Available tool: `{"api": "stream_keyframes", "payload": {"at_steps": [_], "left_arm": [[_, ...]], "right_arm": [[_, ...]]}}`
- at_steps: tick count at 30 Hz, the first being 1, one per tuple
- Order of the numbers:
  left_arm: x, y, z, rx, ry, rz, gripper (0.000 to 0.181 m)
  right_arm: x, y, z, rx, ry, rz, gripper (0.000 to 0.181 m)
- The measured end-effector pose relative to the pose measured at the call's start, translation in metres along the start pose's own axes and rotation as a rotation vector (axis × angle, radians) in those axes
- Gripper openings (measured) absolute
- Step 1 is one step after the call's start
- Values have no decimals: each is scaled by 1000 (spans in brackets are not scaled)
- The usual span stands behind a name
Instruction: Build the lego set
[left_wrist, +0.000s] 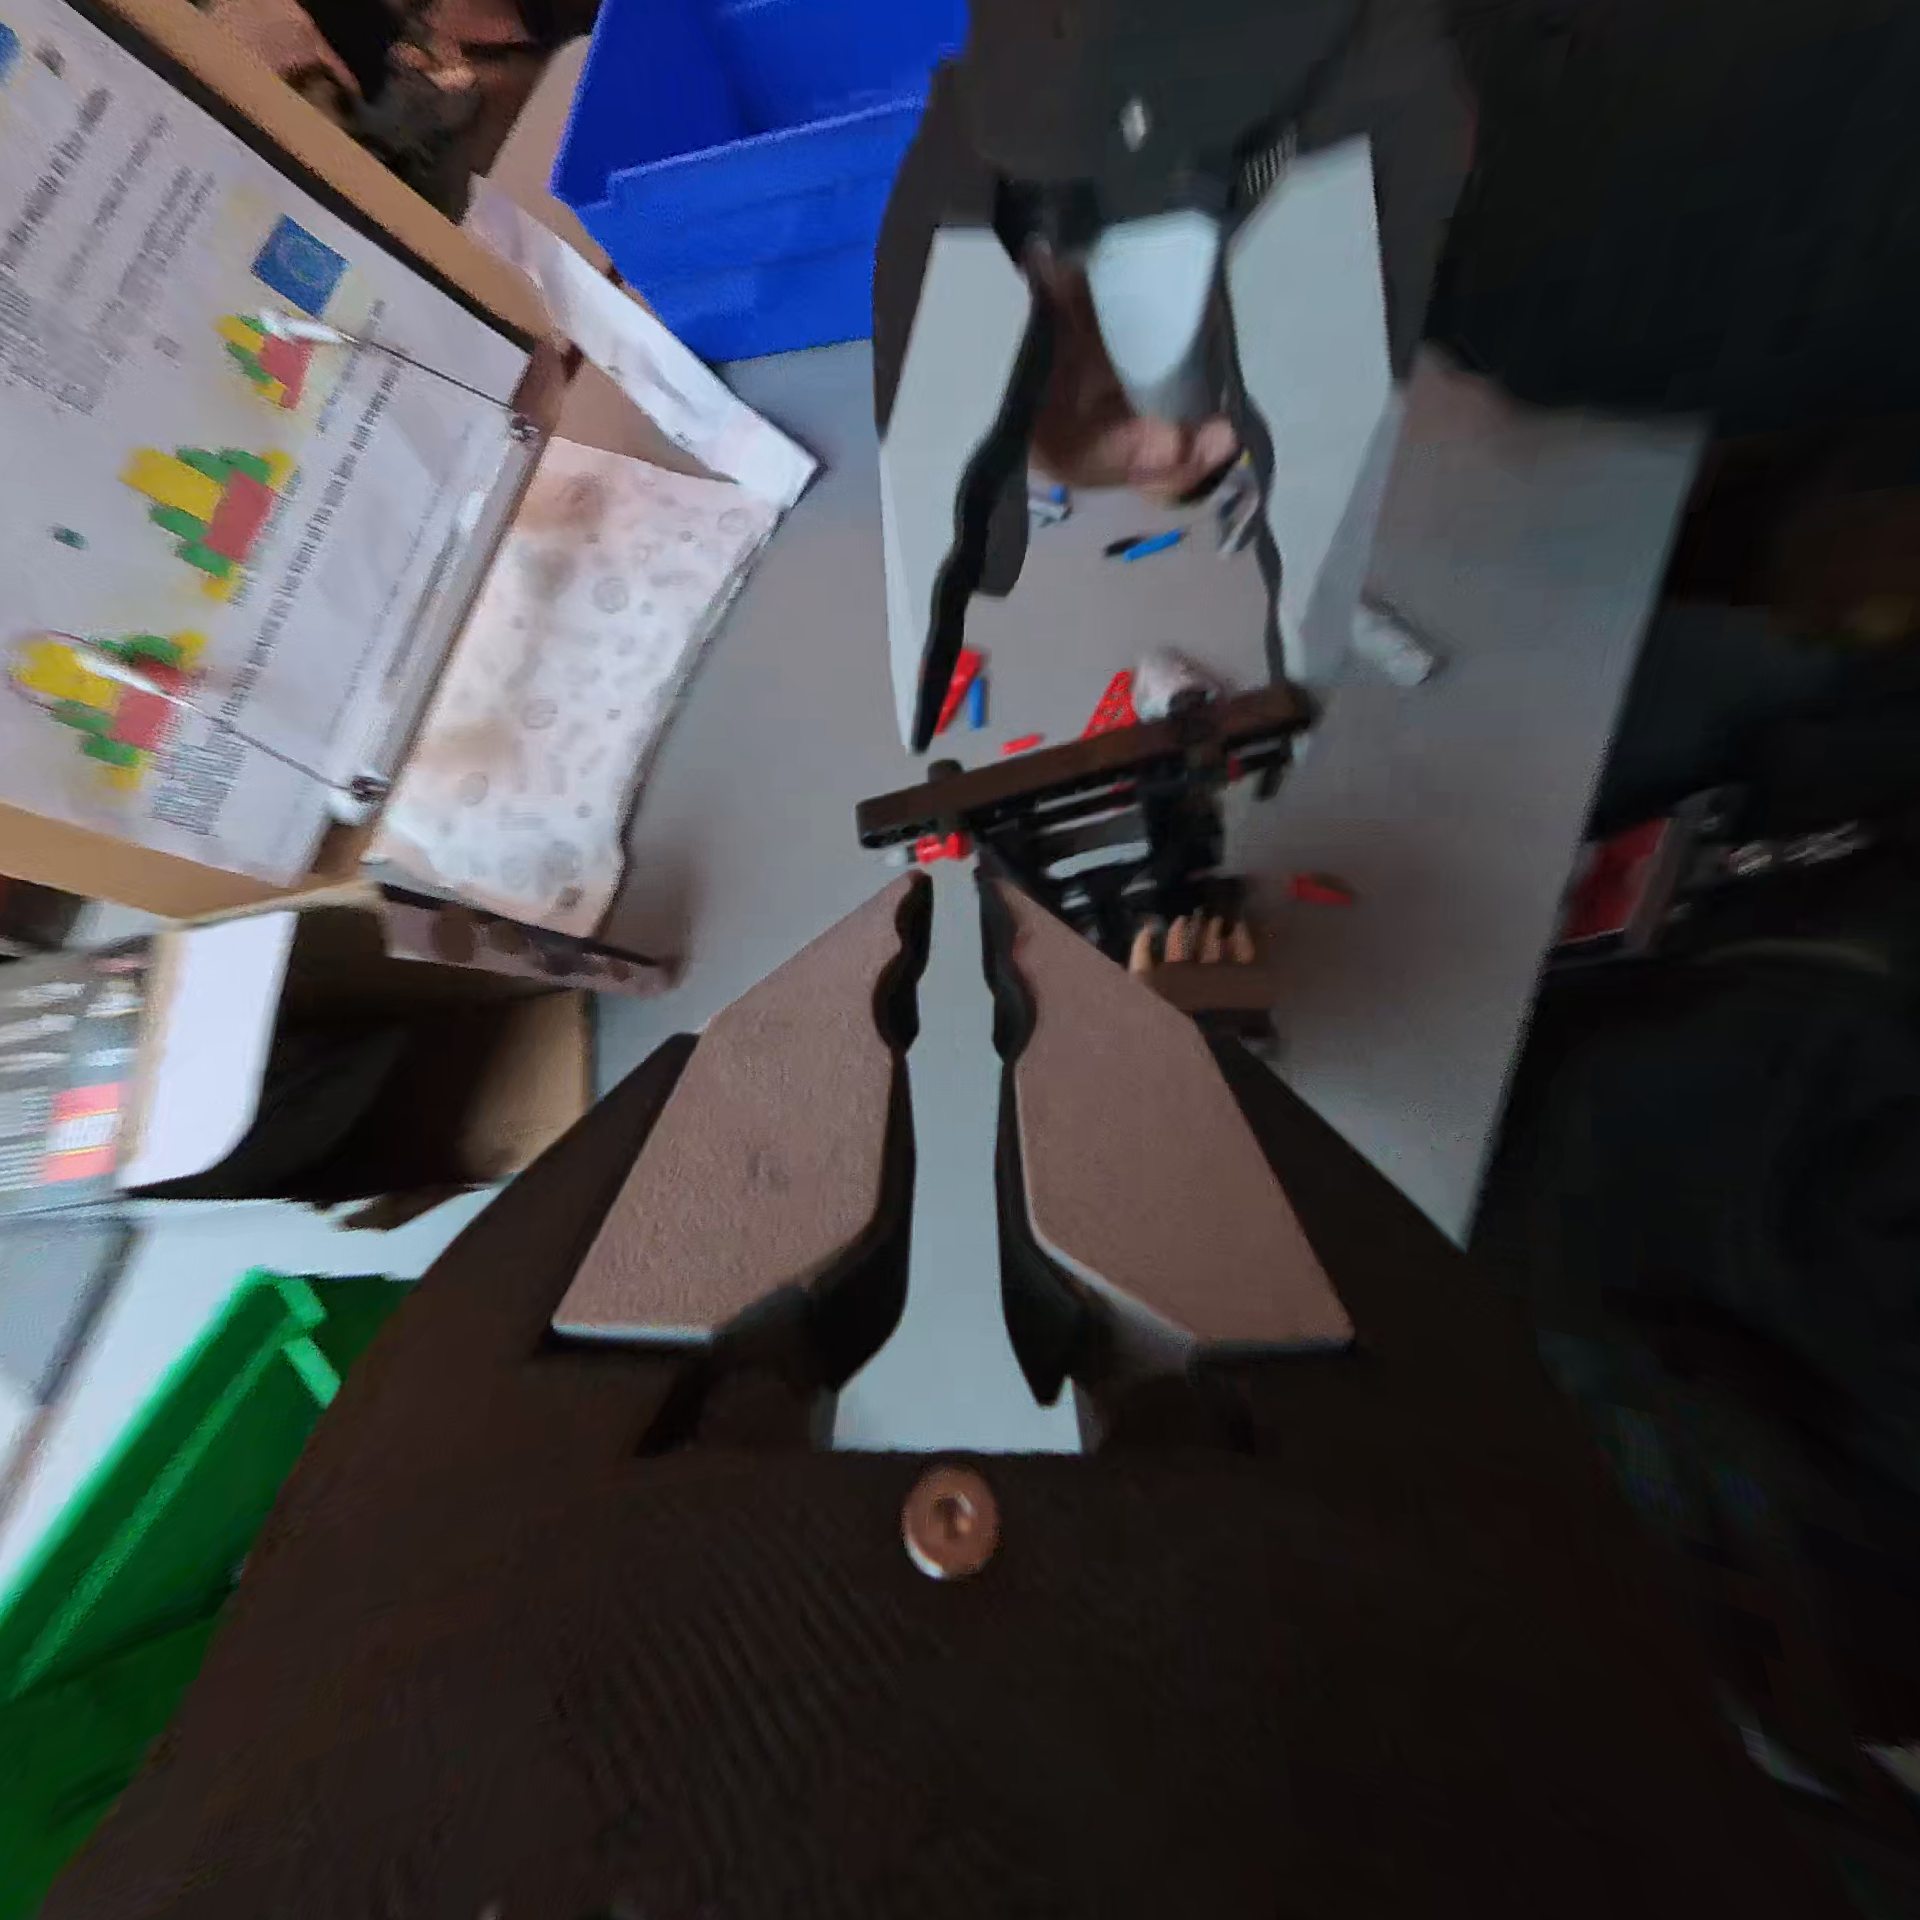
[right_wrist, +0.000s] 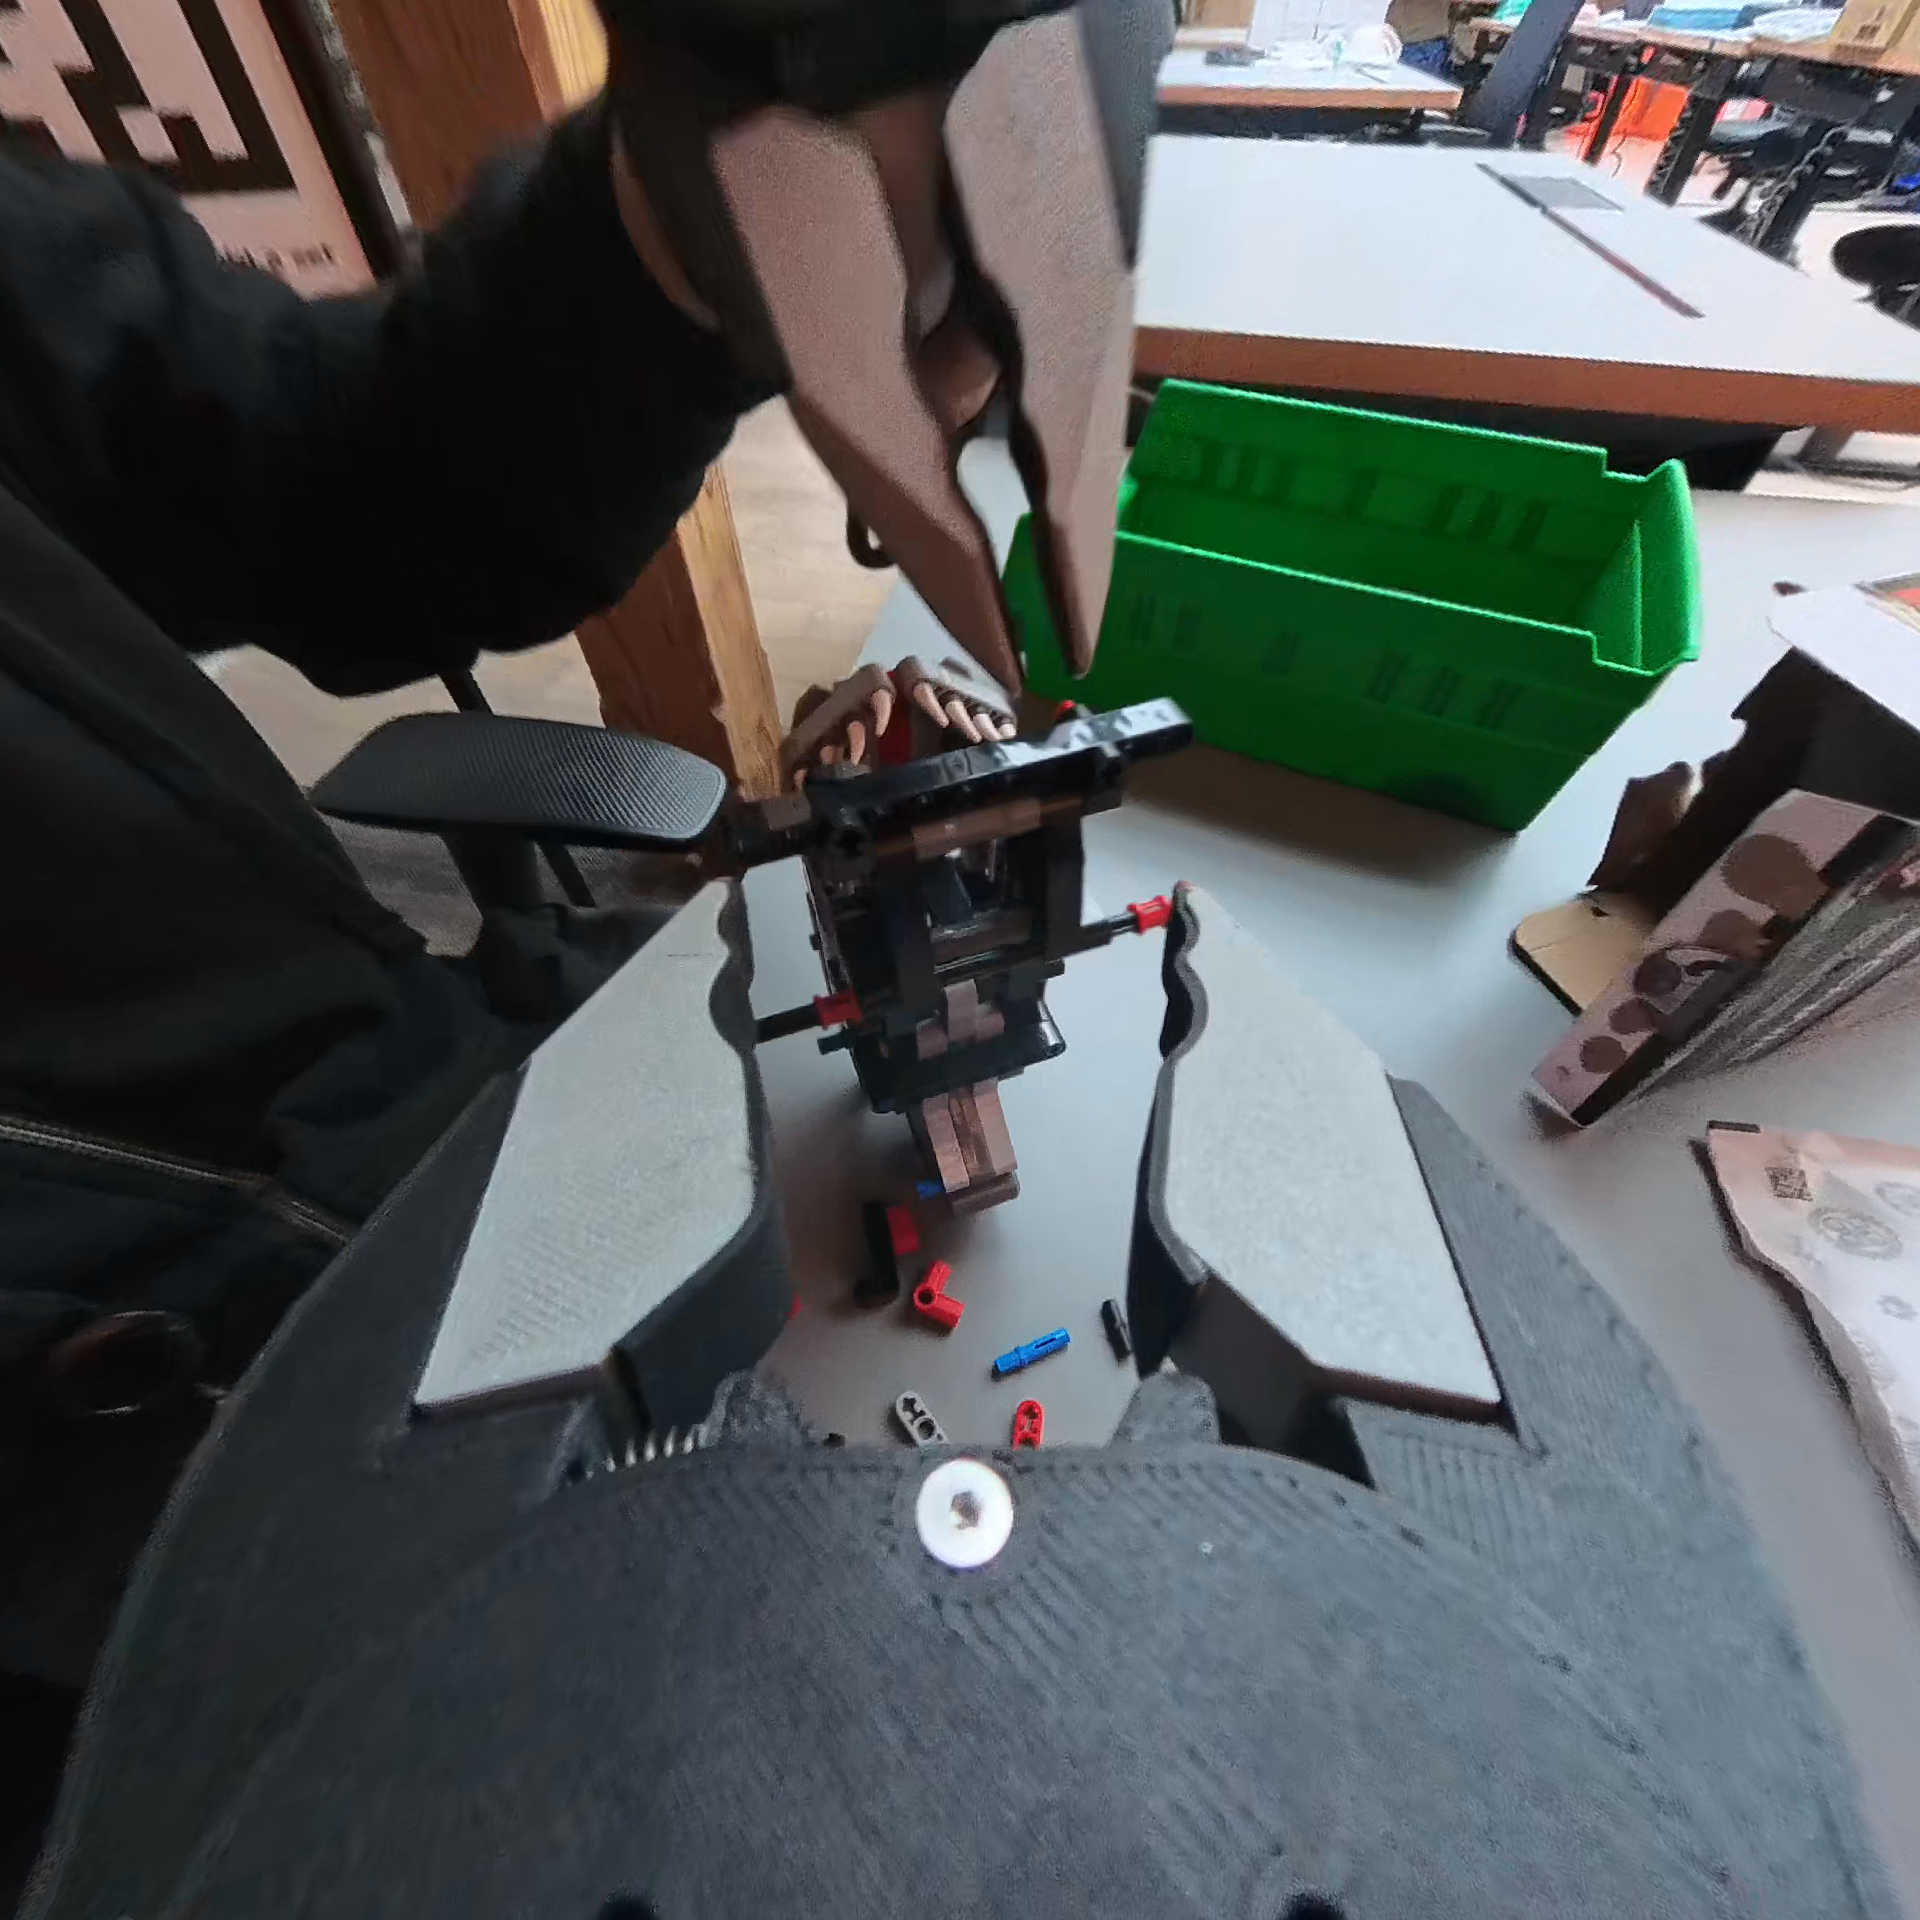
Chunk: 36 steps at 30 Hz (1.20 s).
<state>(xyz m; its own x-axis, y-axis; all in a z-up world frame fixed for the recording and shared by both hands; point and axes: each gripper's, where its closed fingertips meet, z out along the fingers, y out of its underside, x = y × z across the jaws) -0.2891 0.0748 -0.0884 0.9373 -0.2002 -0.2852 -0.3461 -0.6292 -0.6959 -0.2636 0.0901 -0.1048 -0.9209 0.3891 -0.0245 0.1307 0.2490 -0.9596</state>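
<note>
Left wrist view: the left gripper (left_wrist: 951, 883) has its jaws drawn nearly together, a thin gap between the tips and nothing held. Its tips sit just short of the end of the black lego model (left_wrist: 1091, 800), a frame of dark beams with a red connector at the near end, standing on the grey desk (left_wrist: 769, 727). Small loose red and blue lego pieces (left_wrist: 1143, 545) lie scattered on the desk past the model. Beyond them the right gripper (left_wrist: 1101, 665) hangs over the model with its jaws spread wide. To the left stand a printed instruction sheet with coloured brick drawings (left_wrist: 229, 499), a blue plastic bin (left_wrist: 748, 187) and a green plastic bin (left_wrist: 156, 1507).

From the right wrist view, the right gripper (right_wrist: 956, 914) straddles the black lego model (right_wrist: 935, 935) with fingers wide apart; whether the right fingertip touches the red-tipped axle beside it cannot be told. Loose pieces, among them a blue pin (right_wrist: 1031, 1351), lie on the desk (right_wrist: 1403, 935) between the fingers. The left gripper (right_wrist: 1039, 665) points down at the model's top beam, just in front of the green bin (right_wrist: 1351, 623).
</note>
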Motion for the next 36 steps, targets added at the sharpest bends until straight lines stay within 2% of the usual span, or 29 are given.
{"api": "stream_keyframes", "payload": {"at_steps": [2, 5, 6, 8, 10, 13, 16, 21, 27, 30, 34, 36], "left_arm": [[-5, 7, 0, -11, -105, 139, 7], [-13, 2, -2, 52, -250, 310, 11], [-11, -4, -3, 99, -271, 369, 19], [-9, -12, -4, 165, -324, 482, 8], [-6, -9, 0, 163, -322, 539, 6], [-2, 1, 8, 138, -287, 532, 0], [-4, 1, 7, 146, -292, 508, 8], [-6, 7, 8, 136, -273, 453, 8], [-3, -2, 3, 196, -201, 386, 10], [-8, 3, 5, 143, -191, 370, 6], [-2, -4, 3, 171, -225, 447, 1], [0, -6, 4, 175, -242, 469, 5]], "right_arm": [[9, -9, -6, 46, -6, 101, 66], [13, -22, -10, 103, -71, 237, 69], [14, -25, -9, 115, -79, 255, 67], [15, -27, -6, 107, -88, 261, 69], [18, -25, -1, 81, -77, 266, 70], [17, -27, 4, 67, -83, 276, 69], [15, -27, 7, 54, -81, 275, 70], [14, -23, 11, 20, -86, 291, 68], [13, -19, 18, -40, -103, 342, 61], [12, -20, 21, -67, -107, 344, 56], [12, -19, 24, -97, -98, 348, 52], [12, -19, 25, -96, -94, 350, 51]]}}
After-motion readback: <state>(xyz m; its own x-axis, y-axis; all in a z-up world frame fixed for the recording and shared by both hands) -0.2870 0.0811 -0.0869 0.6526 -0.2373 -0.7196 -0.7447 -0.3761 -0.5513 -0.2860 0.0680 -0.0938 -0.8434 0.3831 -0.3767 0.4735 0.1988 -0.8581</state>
